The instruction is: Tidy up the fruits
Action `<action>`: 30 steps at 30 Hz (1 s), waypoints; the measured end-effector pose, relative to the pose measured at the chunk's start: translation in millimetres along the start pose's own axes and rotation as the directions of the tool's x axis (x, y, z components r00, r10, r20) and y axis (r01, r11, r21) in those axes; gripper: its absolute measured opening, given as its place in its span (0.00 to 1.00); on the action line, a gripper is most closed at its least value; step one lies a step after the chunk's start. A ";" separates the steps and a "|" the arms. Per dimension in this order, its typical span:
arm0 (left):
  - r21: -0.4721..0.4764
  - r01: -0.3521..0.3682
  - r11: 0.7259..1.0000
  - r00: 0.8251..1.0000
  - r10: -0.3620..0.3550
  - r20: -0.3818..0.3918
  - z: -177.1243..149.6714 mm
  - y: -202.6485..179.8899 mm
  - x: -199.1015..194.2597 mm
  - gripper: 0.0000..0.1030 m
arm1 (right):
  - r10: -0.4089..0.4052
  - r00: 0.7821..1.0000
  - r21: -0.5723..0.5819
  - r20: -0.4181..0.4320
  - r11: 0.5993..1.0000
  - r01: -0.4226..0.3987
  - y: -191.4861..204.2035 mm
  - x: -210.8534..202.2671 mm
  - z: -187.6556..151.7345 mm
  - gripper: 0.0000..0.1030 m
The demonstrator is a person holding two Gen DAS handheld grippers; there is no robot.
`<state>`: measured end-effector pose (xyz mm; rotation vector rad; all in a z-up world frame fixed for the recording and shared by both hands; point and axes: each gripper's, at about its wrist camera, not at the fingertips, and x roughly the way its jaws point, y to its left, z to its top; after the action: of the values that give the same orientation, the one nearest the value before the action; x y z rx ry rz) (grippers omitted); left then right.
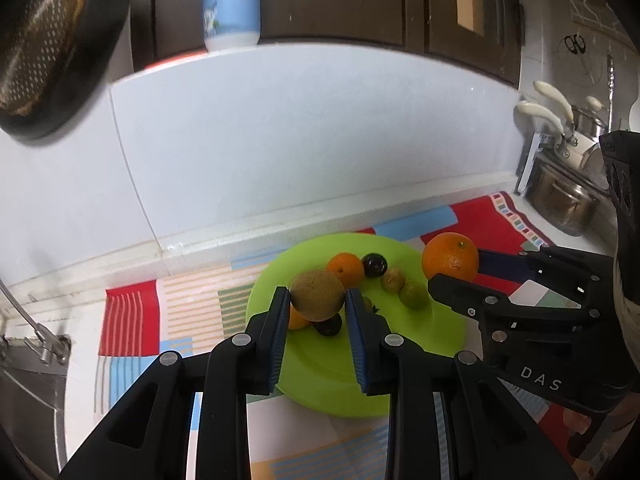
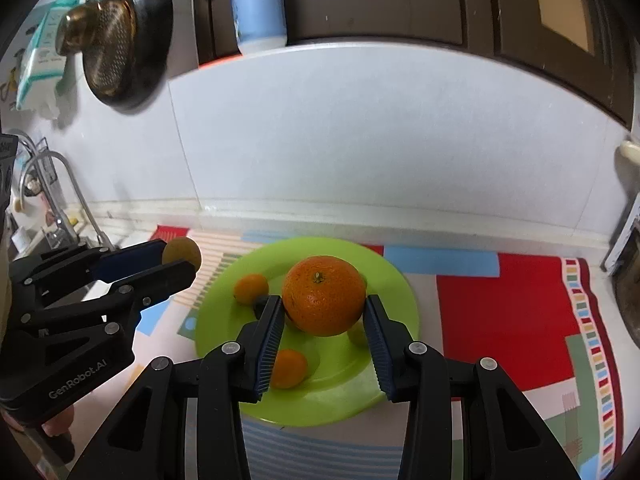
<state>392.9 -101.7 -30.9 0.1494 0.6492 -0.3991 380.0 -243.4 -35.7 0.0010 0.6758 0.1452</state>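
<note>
Brown-green kiwi-like fruit (image 1: 317,295): round, rough skin, up in the air over the near-left part of the green plate (image 1: 432,344). Large orange (image 2: 325,295): stem dimple facing up, also raised above the plate. On the plate: small orange (image 1: 345,268), another partly hidden (image 1: 297,319), two dark plum-like fruits (image 1: 375,265) (image 1: 329,325), two small green-brown ones touching (image 1: 393,279) (image 1: 414,295). Plate sits flat on the patterned mat.

A home kitchen: steel cooking pots (image 1: 568,196) at three o'clock, curved sink tap (image 2: 68,184) at nine, dark wooden cabinets (image 1: 360,0) at twelve.
</note>
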 end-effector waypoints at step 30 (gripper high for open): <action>-0.059 -0.028 0.998 0.997 0.024 -0.072 -19.0 5.6 11.7 0.35 | -0.012 0.998 0.043 -0.055 0.999 0.014 -7.0 18.0 -17.0 0.45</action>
<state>393.0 -95.3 -53.1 0.1155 0.7283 -0.3498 384.3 -248.7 -60.5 0.0347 0.7337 0.1182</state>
